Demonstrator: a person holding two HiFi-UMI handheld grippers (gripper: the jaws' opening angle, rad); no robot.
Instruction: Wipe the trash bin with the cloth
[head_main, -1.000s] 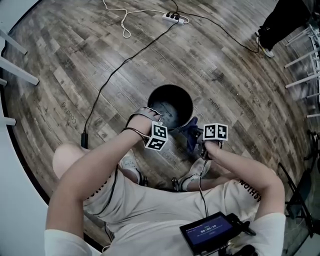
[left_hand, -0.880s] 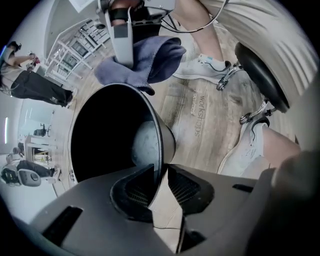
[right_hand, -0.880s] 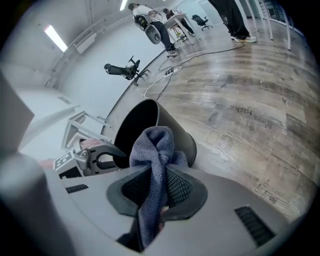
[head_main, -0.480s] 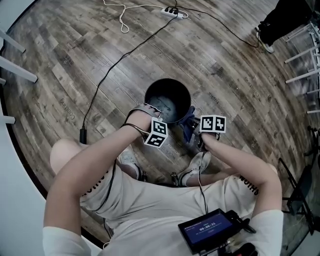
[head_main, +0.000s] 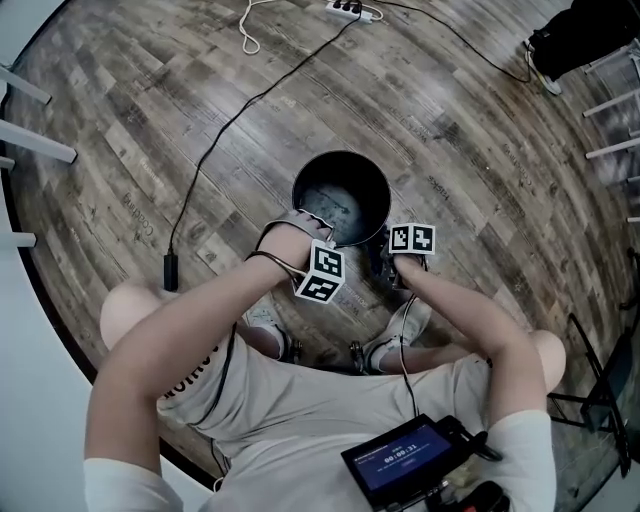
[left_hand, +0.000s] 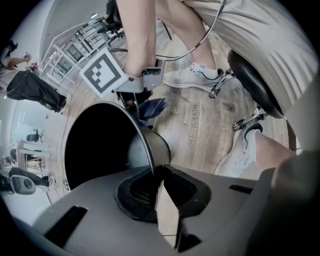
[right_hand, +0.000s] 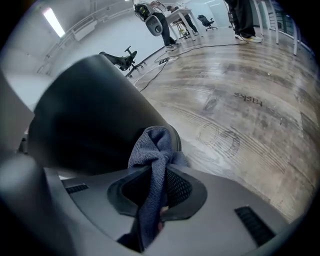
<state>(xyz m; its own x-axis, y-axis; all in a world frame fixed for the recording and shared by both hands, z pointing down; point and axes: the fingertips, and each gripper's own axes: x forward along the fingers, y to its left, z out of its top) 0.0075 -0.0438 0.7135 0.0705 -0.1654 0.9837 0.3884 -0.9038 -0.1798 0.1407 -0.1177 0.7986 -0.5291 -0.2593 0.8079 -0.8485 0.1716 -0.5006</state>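
Left tool (left_hand: 154, 186): clenched on the thin rim of the trash bin (left_hand: 143, 146), at about 7 o'clock on the bin. Its jaws have just been closing there, and I think this is the hold-it-steady step.
Trash bin: stands on the wood floor (head_main: 450, 130) in front of the person's feet. It is round, dark, hard and smooth.
Right tool (right_hand: 156, 192): grasping the cloth (right_hand: 152, 145), by the bin's outside wall at about 5 o'clock.
Cloth: soft, fuzzy, blue-grey and bunched up. I cannot tell if it touches the wall yet.
Next move: probably rub the cloth along the wall — gently, so the bin does not tip.
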